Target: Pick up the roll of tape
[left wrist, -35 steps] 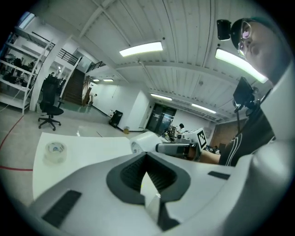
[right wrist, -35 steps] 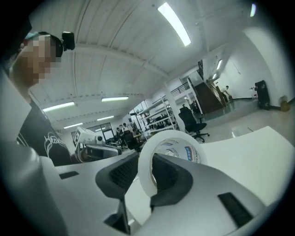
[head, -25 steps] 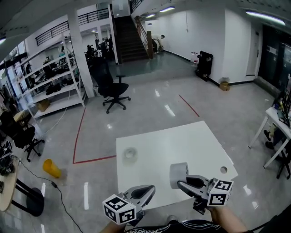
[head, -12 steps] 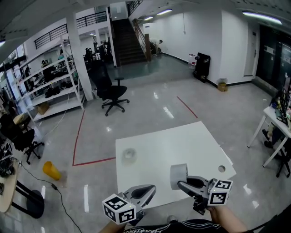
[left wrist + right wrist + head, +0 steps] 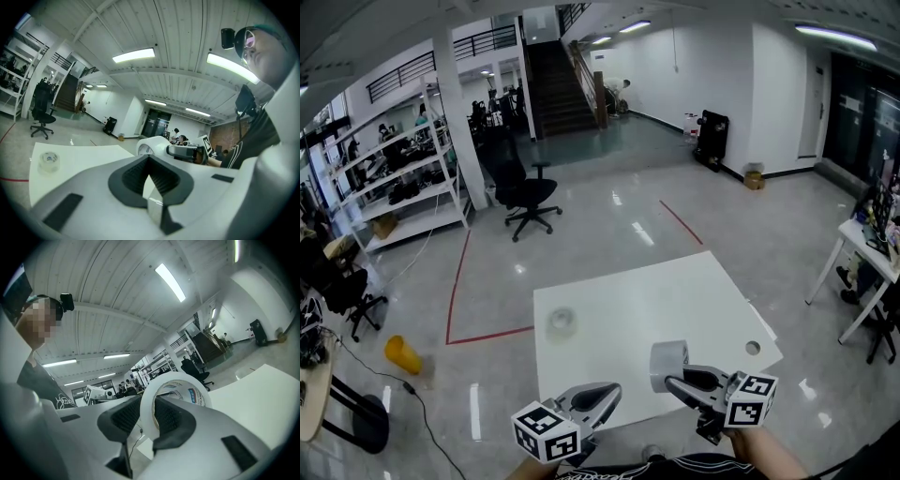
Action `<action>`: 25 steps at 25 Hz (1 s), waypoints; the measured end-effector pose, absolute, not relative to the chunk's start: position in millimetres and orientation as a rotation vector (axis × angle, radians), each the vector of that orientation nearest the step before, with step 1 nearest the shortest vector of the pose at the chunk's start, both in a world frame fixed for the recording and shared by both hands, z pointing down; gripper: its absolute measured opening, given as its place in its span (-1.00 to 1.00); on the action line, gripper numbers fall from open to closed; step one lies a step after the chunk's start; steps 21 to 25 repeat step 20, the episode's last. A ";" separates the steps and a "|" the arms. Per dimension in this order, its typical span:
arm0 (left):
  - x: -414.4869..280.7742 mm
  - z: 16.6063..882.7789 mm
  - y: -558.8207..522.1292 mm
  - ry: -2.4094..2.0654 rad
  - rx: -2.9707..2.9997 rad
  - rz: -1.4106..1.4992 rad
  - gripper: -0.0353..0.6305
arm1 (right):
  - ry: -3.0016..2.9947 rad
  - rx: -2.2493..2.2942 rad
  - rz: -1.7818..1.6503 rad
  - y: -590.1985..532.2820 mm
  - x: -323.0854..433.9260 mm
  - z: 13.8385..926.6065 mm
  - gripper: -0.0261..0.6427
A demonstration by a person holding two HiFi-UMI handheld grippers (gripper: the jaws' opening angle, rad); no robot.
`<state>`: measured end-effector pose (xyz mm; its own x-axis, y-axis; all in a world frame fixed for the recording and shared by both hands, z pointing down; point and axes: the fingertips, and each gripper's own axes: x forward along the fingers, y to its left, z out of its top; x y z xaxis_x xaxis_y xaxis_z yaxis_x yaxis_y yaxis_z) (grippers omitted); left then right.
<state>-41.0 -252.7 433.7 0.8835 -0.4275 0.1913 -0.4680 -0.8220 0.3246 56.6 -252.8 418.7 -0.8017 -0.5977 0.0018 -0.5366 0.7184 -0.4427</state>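
Inside the tape roll [image 5: 148, 409], blue print [image 5: 193, 395] is illegible.

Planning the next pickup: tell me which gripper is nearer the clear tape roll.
Left. The left gripper is at the table's near edge, short of the clear tape roll; the right gripper, holding a white roll, is farther right.
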 end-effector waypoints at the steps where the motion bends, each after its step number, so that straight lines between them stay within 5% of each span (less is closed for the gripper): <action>1: -39.2 434.3 -252.4 -0.659 2.687 0.154 -0.88 | 2.780 -0.927 -0.649 -252.4 58.2 419.2 -0.63; 25: -33.5 443.3 -230.7 -0.603 2.682 0.163 -0.88 | 2.759 -0.969 -0.663 -229.5 57.7 425.7 -0.63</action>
